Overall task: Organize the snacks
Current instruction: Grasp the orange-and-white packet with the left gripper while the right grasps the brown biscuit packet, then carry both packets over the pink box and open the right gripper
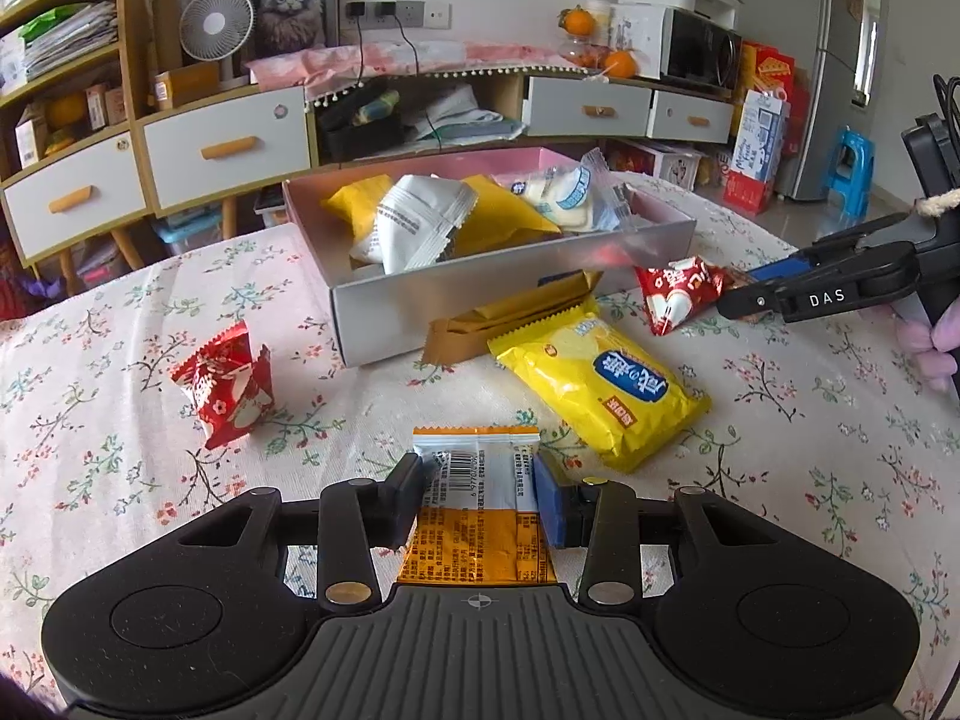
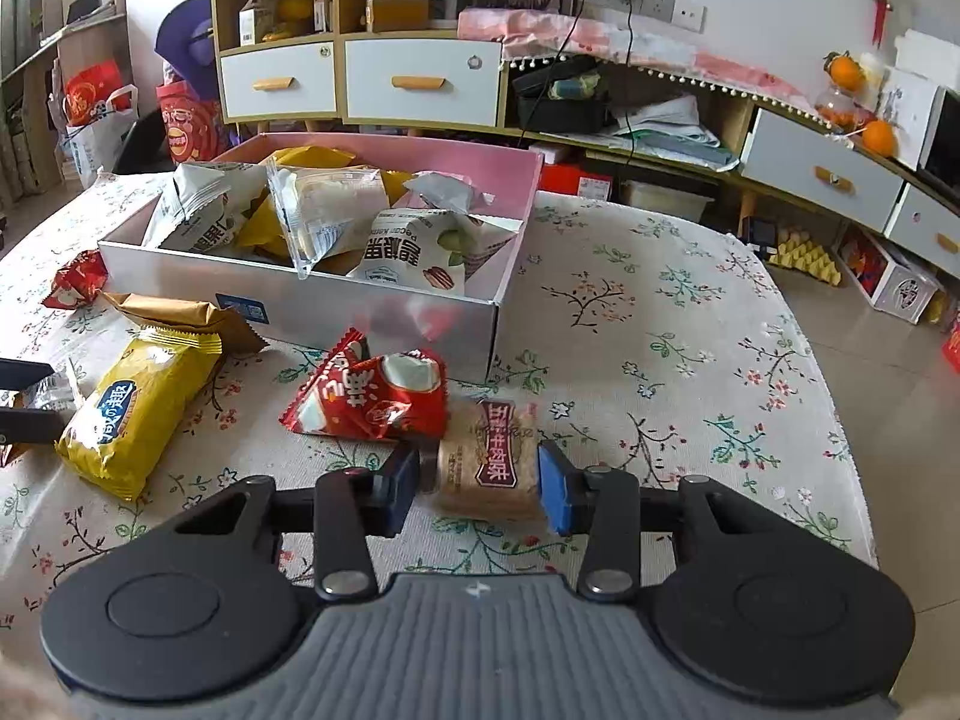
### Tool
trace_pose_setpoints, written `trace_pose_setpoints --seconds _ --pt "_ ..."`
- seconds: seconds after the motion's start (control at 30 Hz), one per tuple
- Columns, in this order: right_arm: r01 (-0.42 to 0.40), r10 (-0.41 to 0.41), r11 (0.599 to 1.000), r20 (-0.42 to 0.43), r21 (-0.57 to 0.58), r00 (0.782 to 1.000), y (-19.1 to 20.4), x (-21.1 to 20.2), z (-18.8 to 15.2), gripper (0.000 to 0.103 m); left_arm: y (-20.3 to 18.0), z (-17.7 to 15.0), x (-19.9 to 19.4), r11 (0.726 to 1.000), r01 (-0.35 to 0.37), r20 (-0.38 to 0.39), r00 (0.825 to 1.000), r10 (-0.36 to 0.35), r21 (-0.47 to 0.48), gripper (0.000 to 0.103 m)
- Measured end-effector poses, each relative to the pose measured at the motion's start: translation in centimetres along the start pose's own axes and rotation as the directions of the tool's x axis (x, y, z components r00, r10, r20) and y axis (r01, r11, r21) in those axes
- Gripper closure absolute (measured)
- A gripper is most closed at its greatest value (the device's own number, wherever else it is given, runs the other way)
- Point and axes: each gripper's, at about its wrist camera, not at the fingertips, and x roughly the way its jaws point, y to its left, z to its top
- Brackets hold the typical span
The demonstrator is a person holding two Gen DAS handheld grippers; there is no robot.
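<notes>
Orange-white barcoded snack packet [image 1: 480,504] in left claw [image 1: 480,501], clear-wrapped brown cracker pack [image 2: 487,462]

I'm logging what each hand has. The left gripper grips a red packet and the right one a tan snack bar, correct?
Not quite. In the left wrist view the left gripper is closed on an orange-and-white packet, not a red one. The right gripper has the tan snack bar, as you said.

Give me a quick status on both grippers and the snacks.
Left gripper shut on orange-and-white packet. Right gripper around clear rice-cracker pack, pads close, contact unclear. Box ahead; red packet leans against the cracker pack.
</notes>
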Motion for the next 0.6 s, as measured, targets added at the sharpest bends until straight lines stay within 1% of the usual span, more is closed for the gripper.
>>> trace_pose_setpoints --seconds 0.1,0.37,0.6 --pt "-0.009 0.01 1.0 -0.009 0.021 1.0 -0.38 -0.1 0.08 0.069 -0.13 0.21 0.02 1.0 -0.001 -0.001 1.0 0.001 0.001 0.066" --pt "-0.018 0.018 1.0 -0.007 0.013 1.0 -0.38 -0.46 0.2 0.069 0.02 0.44 0.26 1.0 -0.006 -0.014 1.0 0.005 -0.027 0.066" --pt "-0.014 0.014 1.0 0.013 0.025 1.0 -0.59 -0.97 0.8 0.07 0.48 0.87 -0.03 0.998 -0.024 0.014 1.0 0.025 -0.053 0.066"
